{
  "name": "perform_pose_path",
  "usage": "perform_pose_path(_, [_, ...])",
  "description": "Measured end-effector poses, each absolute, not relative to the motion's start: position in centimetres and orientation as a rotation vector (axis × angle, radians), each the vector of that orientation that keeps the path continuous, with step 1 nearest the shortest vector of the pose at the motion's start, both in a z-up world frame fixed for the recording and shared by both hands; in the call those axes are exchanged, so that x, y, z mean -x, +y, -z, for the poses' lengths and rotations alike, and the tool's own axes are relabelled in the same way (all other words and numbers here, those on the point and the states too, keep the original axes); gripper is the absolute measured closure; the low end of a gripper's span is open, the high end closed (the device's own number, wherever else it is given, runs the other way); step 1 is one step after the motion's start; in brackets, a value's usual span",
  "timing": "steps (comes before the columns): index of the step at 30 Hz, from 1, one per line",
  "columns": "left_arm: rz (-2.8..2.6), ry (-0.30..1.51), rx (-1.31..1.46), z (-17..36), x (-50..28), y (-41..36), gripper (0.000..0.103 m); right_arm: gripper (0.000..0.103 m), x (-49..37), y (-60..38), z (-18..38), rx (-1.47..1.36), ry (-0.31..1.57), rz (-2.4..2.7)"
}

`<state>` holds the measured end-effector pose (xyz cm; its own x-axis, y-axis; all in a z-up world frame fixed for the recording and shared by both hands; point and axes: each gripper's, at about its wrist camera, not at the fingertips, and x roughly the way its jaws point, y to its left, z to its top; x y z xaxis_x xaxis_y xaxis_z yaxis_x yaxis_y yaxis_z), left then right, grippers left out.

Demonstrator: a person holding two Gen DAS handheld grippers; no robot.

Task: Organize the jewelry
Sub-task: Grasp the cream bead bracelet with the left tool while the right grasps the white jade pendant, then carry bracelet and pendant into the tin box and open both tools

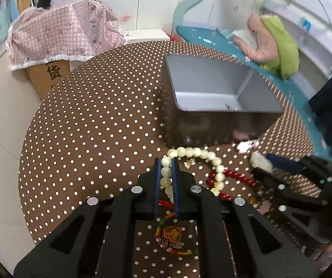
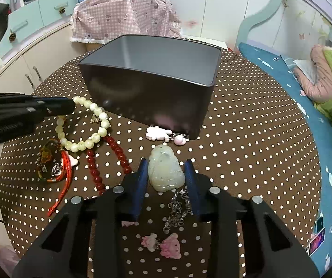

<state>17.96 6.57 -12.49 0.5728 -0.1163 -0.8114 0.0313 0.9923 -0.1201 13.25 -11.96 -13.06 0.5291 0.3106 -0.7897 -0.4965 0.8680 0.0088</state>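
Observation:
My left gripper (image 1: 166, 162) is shut on a pale green bead bracelet (image 1: 195, 153), which lies on the dotted brown table (image 1: 96, 127); it also shows in the right wrist view (image 2: 82, 143). A dark grey box (image 1: 212, 88) stands open just beyond. My right gripper (image 2: 166, 164) is open around a pale jade pendant (image 2: 166, 173) with a silver chain (image 2: 177, 208); the pads stand on either side of it, not touching. A red bead bracelet (image 2: 119, 155) lies between the two grippers.
A woven red and green cord bracelet (image 2: 52, 166) lies at the left, and a white and pink charm (image 2: 163, 134) lies against the box (image 2: 152, 81). Pink charms (image 2: 163, 245) lie under my right gripper. A teal bed (image 2: 316, 115) runs along the right.

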Motion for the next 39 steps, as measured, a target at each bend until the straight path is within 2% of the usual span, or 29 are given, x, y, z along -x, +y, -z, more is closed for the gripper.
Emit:
perform_pose_path(15, [0.103,0.892,0.124,10.3,-16.7,5.9,0.094,0.077,-13.0,-12.6,11.4,0.161,0.882,-0.510])
perform_pose_path(32, [0.199,0.707,0.110,3.4,-14.9,5.3,0.094,0.077,-12.9,-13.6,6.1,0.126,0.761,-0.537])
perform_pose_path(39, [0.219,0.667,0.097,1.4,-16.5,4.0,0.094,0.077,-14.7,-13.3,4.9,0.111,0.728,-0.541])
